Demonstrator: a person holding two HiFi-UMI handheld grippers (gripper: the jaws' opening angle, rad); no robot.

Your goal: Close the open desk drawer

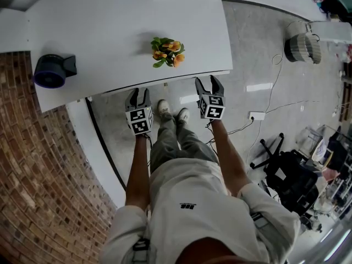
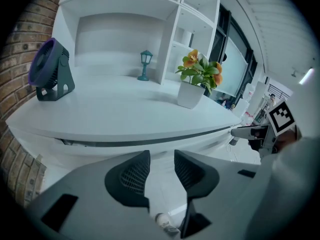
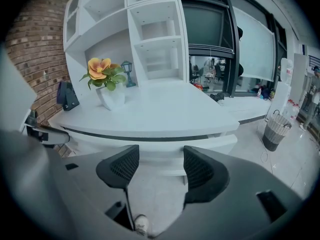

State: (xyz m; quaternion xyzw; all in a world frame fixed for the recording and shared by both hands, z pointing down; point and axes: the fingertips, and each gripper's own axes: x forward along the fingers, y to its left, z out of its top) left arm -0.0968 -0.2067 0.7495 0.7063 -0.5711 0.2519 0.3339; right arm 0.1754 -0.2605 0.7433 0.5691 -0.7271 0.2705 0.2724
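White curved bench [image 1: 110, 43] ahead, its white drawer front [image 3: 195, 145] just beyond the left gripper [image 2: 161, 155] and right gripper [image 3: 161, 151]. Both gape empty.

- The desk [image 1: 110, 32] stood in front of me.
- My left gripper [image 1: 138, 93] and right gripper [image 1: 208, 83] hung side by side just before its near edge.
- The fan [image 1: 52, 70] sat on the desk, far left.
- The potted plant [image 1: 168, 51] sat near the front edge, right of the fan.
- The lamp [image 2: 145, 64] stood behind, by the shelving [image 2: 195, 14].
- The basket [image 1: 301, 47] sat on the floor, right of the desk.
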